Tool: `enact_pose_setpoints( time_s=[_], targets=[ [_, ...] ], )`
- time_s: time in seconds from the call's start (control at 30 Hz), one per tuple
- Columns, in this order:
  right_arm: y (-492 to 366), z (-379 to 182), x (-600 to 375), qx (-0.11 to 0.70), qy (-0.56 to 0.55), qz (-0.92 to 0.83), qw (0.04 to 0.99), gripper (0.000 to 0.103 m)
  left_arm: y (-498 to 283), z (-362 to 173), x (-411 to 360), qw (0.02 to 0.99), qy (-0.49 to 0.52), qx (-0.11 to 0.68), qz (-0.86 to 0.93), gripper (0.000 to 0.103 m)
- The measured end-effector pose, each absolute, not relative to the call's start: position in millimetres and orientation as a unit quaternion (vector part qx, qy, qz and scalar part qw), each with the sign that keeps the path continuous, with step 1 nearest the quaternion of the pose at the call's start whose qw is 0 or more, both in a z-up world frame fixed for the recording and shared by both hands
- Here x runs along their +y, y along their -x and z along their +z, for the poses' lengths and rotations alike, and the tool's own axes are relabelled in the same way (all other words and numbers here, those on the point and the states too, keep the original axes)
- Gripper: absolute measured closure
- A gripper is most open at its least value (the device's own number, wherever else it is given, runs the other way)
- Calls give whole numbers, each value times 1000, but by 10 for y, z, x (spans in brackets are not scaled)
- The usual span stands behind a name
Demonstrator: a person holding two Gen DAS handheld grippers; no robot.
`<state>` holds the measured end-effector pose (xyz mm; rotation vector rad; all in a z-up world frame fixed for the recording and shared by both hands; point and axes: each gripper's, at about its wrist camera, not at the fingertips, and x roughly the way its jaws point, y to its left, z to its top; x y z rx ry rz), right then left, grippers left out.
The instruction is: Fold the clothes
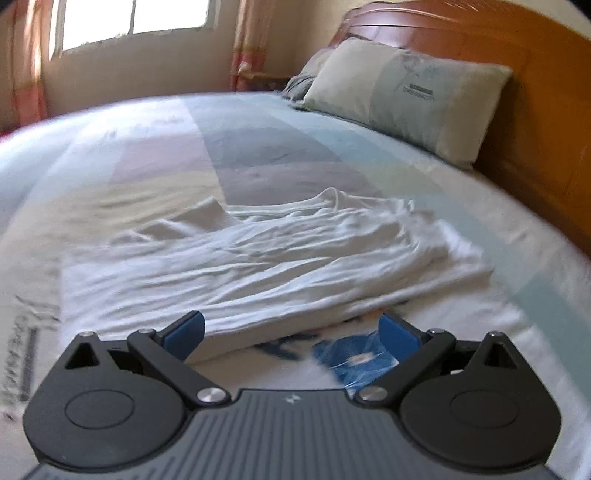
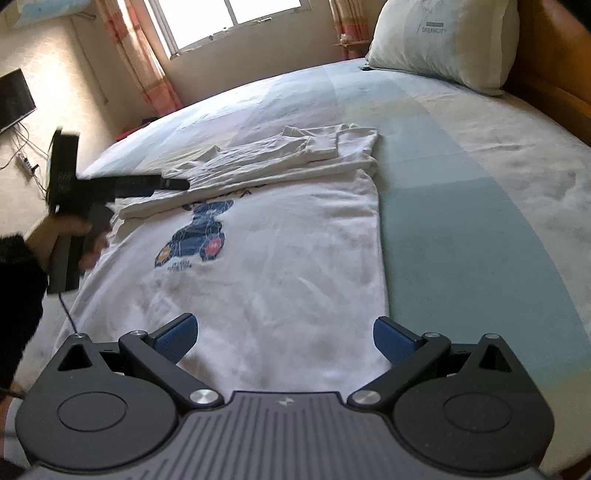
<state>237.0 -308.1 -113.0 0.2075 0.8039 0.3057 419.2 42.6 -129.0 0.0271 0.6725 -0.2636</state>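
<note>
A white T-shirt (image 2: pixel 280 258) with a blue printed figure (image 2: pixel 199 236) lies flat on the bed, its far side folded over toward the middle in a wrinkled flap (image 1: pixel 258 258). My left gripper (image 1: pixel 291 338) stands open just in front of the folded edge, nothing between its blue pads; the right wrist view shows it from the side (image 2: pixel 181 183), held by a hand in a dark sleeve (image 2: pixel 62 229). My right gripper (image 2: pixel 282 339) is open over the shirt's near hem, holding nothing.
The bed (image 2: pixel 461 192) has a pastel patchwork sheet. A pillow (image 2: pixel 443 40) leans on the wooden headboard (image 1: pixel 535 92). A window with curtains (image 2: pixel 229 22) is behind. A dark screen (image 2: pixel 14 99) and cables stand at the left wall.
</note>
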Motion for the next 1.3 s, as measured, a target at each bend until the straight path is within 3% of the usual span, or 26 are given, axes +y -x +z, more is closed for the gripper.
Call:
enact_pose_setpoints(
  time_s=[0.13,0.27,0.47,0.67,0.9,1.13,1.3],
  targets=[
    [-2493,-1078,-2865,385,-81,138,909,0,-4270,-1343,533,942,-24,306,-136,3],
    [-2632,-1065,-2658,397,-81,149,902,0,-4421,-1527,724,919,14,374,-125,5],
    [-3025,-937,-2479,400,-95,170,896,0,-4031,-1274,682,926,-26,341,-158,3],
    [-3781,-823,-2598,381,-157,160,897,0,-3912,-1024,747,929,-22,309,-203,3],
    [-4613,-1113,-2956,386,-287,162,861,0,-3756,-1017,929,927,-5,287,-242,3],
    [-4933,-1529,-3265,360,-429,155,814,0,-3794,-971,1179,936,27,274,-221,3],
    [-4928,-1675,-3234,351,-439,142,815,0,-3829,-983,1226,937,37,276,-211,3]
  ],
)
